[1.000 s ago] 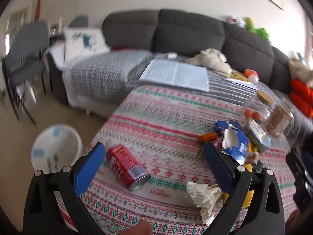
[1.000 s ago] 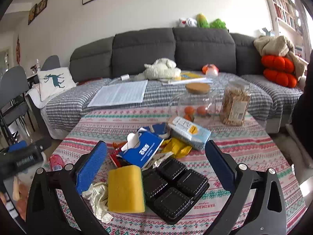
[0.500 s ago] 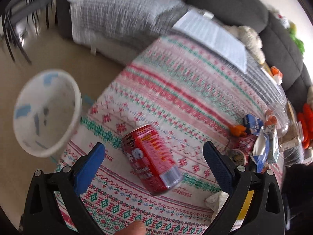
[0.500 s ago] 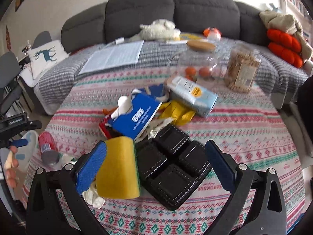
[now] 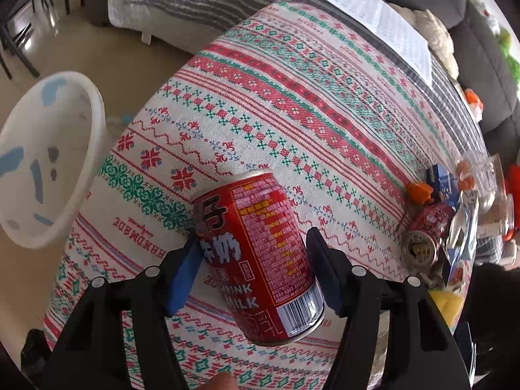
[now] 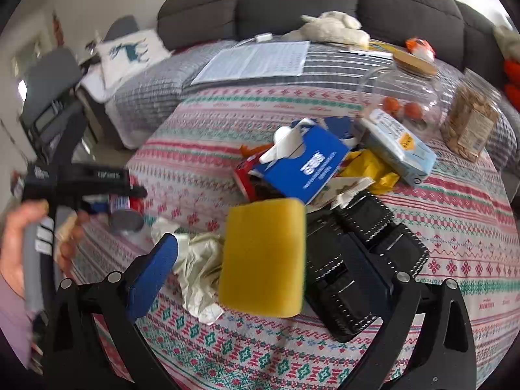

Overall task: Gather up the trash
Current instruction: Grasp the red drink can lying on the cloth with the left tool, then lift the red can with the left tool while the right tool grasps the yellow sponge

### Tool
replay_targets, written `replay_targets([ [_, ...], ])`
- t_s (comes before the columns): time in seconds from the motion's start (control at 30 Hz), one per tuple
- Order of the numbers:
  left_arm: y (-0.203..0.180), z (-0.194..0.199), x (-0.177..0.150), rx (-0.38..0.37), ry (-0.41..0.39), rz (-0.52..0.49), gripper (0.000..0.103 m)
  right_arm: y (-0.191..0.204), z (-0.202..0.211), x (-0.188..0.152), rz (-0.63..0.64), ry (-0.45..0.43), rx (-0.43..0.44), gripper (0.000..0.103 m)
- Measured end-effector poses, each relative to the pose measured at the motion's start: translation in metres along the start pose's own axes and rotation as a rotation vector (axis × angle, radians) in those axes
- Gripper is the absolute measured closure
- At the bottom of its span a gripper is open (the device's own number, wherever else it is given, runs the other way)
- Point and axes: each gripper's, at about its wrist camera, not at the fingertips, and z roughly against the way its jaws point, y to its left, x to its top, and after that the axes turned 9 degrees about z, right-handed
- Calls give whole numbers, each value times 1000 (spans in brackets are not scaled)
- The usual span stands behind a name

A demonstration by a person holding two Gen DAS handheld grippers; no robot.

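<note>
A red drink can (image 5: pixel 256 253) lies on its side on the patterned tablecloth (image 5: pixel 292 104). My left gripper (image 5: pixel 253 239) straddles it and its jaws are closing; the left pad is at the can's side and a sliver of gap shows at the right pad. The right wrist view shows that gripper (image 6: pixel 81 178), held in a hand, over the same can (image 6: pixel 125 208). My right gripper (image 6: pixel 263 247) stands open above a yellow sponge (image 6: pixel 263 256), between a crumpled tissue (image 6: pixel 198 269) and a black plastic tray (image 6: pixel 364 266).
A white bin (image 5: pixel 48 162) stands on the floor left of the table. Further trash is piled mid-table: a second red can (image 5: pixel 422 237), a blue tissue pack (image 6: pixel 308 169), a pale carton (image 6: pixel 399 149), a yellow wrapper (image 6: pixel 367 169). Two jars (image 6: pixel 471 123) stand behind.
The left gripper has dropped and tilted down over the red can, and its jaws have narrowed around it. The right gripper has tipped down toward the sponge and tray, still wide.
</note>
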Motion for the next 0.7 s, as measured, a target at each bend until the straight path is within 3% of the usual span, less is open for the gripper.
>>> replay_targets([
  [0.33, 5, 46, -14, -45, -119, -106, 47, -3, -29, -3, -9, 89, -31, 7],
  [0.4, 7, 58, -17, -49, -160, -132, 48, -1, -34, -3, 8, 88, -51, 15],
  [0.47, 7, 66, -17, -58, -187, -144, 48, 0, -34, -1, 20, 76, -51, 46],
  [0.7, 19, 81, -13, -112, -207, -119, 49, -8, -25, 2, -41, 27, -36, 53],
])
